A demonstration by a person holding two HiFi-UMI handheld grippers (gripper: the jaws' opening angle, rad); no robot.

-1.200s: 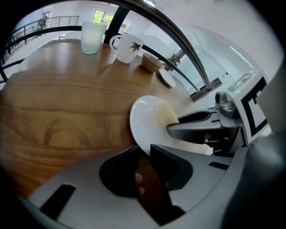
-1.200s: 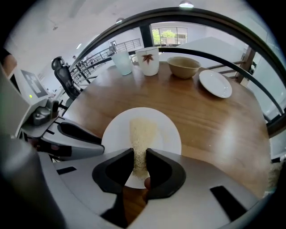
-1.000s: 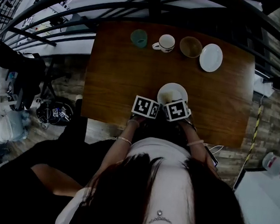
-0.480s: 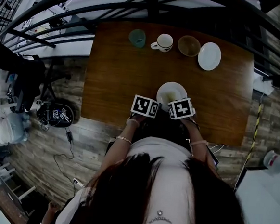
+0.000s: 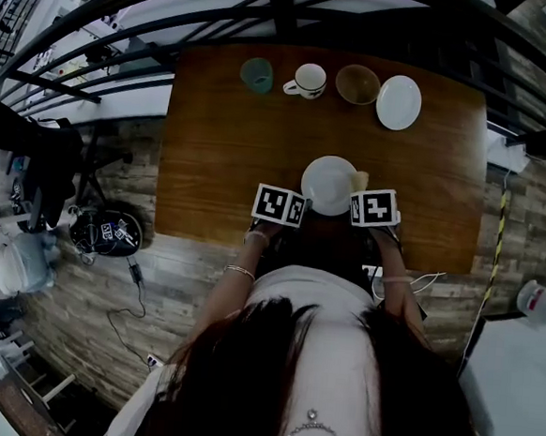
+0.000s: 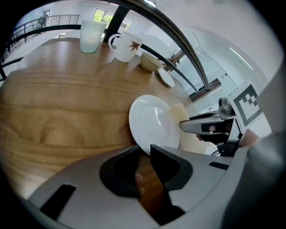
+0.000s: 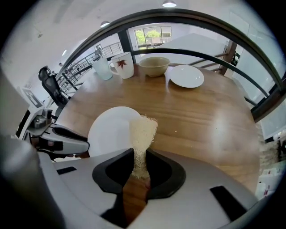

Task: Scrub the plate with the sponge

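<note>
At the bottom of the head view the person's dark hair [image 5: 270, 372] fills the frame. Both forearms reach up from it toward the near edge of the wooden table [image 5: 222, 152], and a thin bracelet [image 5: 241, 272] sits on the left wrist.

Just above, in the middle of the frame, the two marker cubes sit side by side with the white plate [image 5: 327, 186] between them. The left gripper [image 6: 144, 151] has its jaws drawn nearly together, clamped on the near rim of the plate. In the left gripper view that rim runs straight into the narrow gap between the pads.

The right gripper [image 7: 140, 154] stands at the plate's right side, its jaws partly closed. They pinch the lower end of the pale, fibrous sponge [image 7: 143, 129], whose frayed upper part stands up out of them. The sponge is at the plate's right rim; no view shows whether it touches the rim. The plate's face is plain white.

Beyond the plate lies a broad stretch of bare wood. Along the table's far edge, in the upper part of the head view, four things stand in a row from left to right. They are a greenish glass [image 5: 257, 74], a white mug [image 5: 308, 80], a tan bowl [image 5: 358, 84] and a small white saucer [image 5: 399, 102]. Behind them a dark railing [image 5: 282, 11] curves across the top of the frame.
</note>
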